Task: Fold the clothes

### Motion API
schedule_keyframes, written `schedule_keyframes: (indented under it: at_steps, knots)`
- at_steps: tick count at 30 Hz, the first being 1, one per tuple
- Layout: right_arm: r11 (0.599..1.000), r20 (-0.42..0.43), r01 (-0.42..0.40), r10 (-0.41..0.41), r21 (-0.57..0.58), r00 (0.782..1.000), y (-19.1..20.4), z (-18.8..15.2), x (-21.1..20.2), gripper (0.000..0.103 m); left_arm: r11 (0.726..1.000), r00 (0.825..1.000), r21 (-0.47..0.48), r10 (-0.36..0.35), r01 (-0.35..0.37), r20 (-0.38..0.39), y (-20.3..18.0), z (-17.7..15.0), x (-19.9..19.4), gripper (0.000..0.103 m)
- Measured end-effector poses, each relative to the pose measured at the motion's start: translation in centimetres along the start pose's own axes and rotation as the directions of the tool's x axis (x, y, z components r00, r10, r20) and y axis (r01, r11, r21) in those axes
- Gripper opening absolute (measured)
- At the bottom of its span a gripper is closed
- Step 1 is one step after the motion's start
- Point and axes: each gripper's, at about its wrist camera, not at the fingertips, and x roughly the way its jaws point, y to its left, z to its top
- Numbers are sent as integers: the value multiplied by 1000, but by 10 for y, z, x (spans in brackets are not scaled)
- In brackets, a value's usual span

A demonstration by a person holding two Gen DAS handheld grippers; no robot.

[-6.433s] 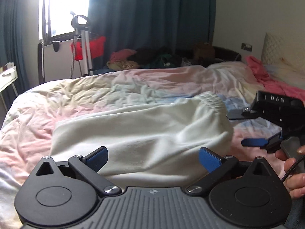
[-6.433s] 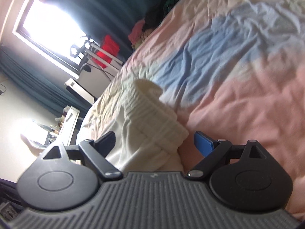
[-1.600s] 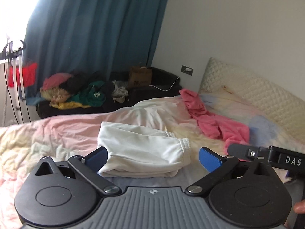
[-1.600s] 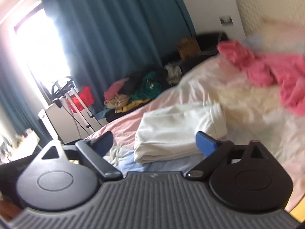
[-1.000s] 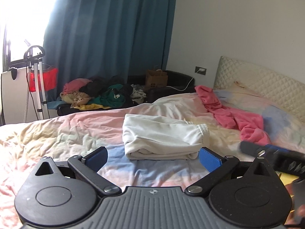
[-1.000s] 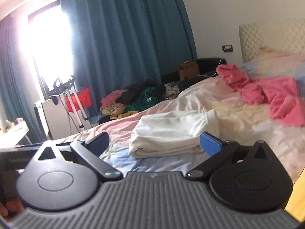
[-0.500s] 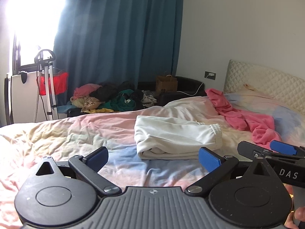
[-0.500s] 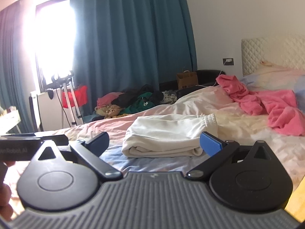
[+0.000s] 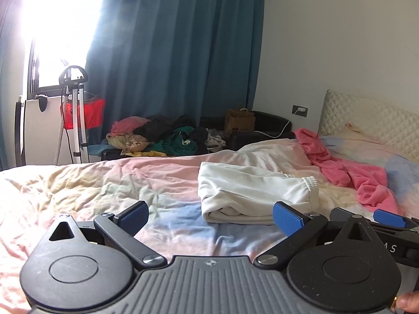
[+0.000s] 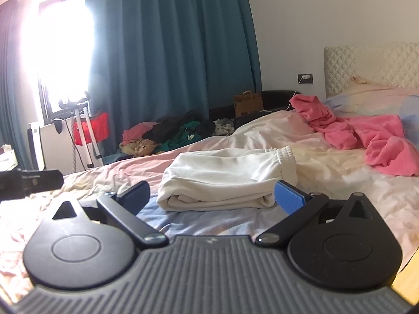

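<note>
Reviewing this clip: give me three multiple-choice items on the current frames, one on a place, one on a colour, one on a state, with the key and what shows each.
1. Where does the white garment lie?
A. on the floor
B. on the bed
C. on a chair

2. What colour is the loose garment near the headboard?
A. pink
B. green
C. black

3. How is the white garment, and how are the grippers?
A. spread flat, both clamped on it
B. hanging from the left gripper
C. folded into a stack, both grippers open and clear of it

Key: 1 B, it rests on the pastel bedcover. 2 A, the crumpled cloth is bright pink. 3 C, layered edges show at its near side, while the left gripper and right gripper hold nothing.
</note>
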Motion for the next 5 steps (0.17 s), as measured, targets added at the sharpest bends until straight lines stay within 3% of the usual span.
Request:
schedule_keyframes:
  at_steps: [5]
  knots:
    - [999,-16,3,-4,-43,1000,8,-2,3,103,999,1000,22,31,-31,-6,-5,-4,3,103]
